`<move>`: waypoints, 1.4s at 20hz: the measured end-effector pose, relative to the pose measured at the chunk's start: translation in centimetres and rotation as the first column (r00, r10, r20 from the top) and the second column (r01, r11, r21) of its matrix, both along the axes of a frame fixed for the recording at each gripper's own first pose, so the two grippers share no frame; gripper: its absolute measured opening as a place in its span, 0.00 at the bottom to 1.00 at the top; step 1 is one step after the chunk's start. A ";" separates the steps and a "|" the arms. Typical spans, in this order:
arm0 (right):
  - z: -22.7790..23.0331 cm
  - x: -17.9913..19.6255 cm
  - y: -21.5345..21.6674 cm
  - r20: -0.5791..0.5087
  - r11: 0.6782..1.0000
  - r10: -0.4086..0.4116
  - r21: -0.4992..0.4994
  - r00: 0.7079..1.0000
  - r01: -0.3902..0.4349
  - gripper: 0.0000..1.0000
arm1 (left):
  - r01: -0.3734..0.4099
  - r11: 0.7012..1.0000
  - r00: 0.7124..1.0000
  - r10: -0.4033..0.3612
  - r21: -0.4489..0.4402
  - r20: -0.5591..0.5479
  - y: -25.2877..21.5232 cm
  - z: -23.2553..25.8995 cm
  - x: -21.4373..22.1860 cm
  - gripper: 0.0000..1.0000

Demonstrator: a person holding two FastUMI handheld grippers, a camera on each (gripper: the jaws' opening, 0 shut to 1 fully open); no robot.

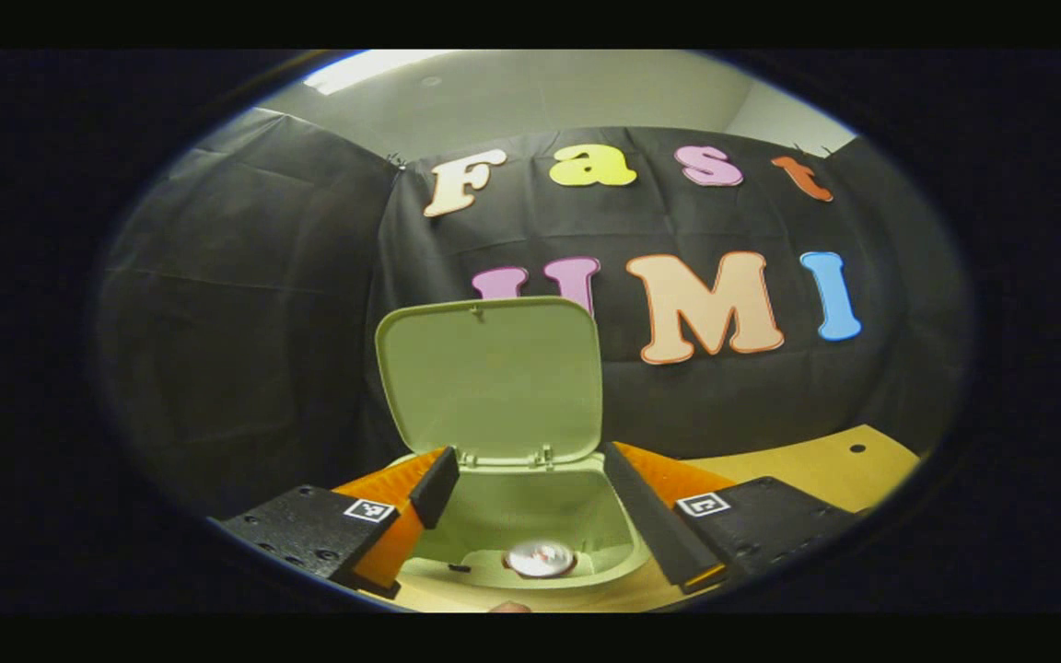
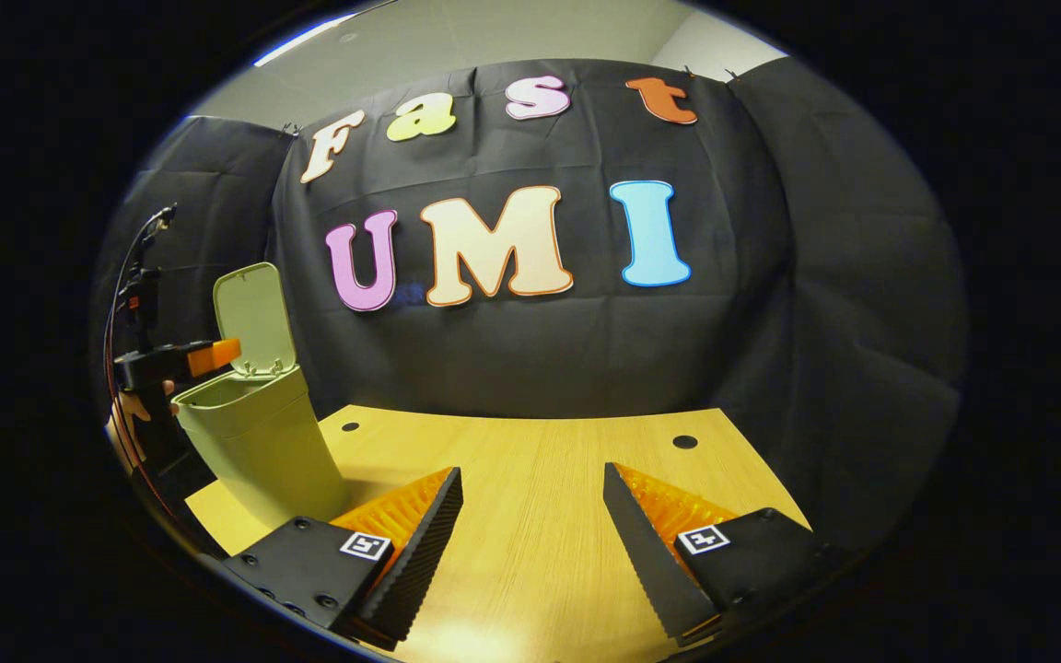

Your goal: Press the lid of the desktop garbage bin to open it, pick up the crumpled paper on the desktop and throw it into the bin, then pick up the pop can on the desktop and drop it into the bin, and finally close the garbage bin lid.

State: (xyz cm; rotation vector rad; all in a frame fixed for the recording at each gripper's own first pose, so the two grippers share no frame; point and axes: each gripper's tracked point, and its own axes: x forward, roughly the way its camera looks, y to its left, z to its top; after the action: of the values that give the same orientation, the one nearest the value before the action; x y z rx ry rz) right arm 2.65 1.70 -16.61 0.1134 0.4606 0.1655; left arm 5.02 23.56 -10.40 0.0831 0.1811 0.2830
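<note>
The pale green bin [image 1: 530, 516] stands right under my left gripper [image 1: 529, 456], its lid [image 1: 492, 378] swung upright at the back. A round silvery can top [image 1: 540, 559], blurred, shows down inside the bin. My left gripper is open, its fingers spread over the bin's mouth with nothing between them. In the right gripper view the bin [image 2: 259, 442] stands at the far left with its lid [image 2: 254, 318] up, and the left gripper [image 2: 215, 352], held by a hand, hovers over its rim. My right gripper [image 2: 531, 472] is open above bare tabletop.
The wooden table [image 2: 530, 516] has two small dark holes [image 2: 684, 441] near its back edge. Black cloth walls close in behind and on both sides. A cable [image 2: 130, 276] rises behind the left gripper.
</note>
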 end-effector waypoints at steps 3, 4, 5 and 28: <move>0.2 -0.3 1.5 0.007 1.000 -0.019 0.001 1.000 0.019 0.96 | 0.036 0.999 0.997 -0.037 0.015 0.065 0.9 3.6 1.0 1.00; -0.1 -0.4 2.1 0.015 0.999 -0.032 -0.008 0.999 0.032 0.96 | 0.040 0.999 0.996 -0.042 0.026 0.079 1.5 4.7 1.5 0.99; 0.0 -0.4 2.4 0.022 0.999 -0.049 -0.013 0.999 0.049 0.94 | 0.057 0.998 0.993 -0.059 0.026 0.097 1.8 5.9 2.2 0.99; 1.7 -1.3 3.7 0.080 0.986 -0.127 -0.099 0.989 0.135 0.97 | 0.179 0.981 0.983 -0.175 -0.070 0.060 6.1 9.3 8.6 0.95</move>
State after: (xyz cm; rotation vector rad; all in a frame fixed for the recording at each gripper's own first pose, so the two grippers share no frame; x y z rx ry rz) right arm 1.32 5.37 -14.93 0.0353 0.3862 0.0164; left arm 13.59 29.64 -1.08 0.0167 0.1294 0.1004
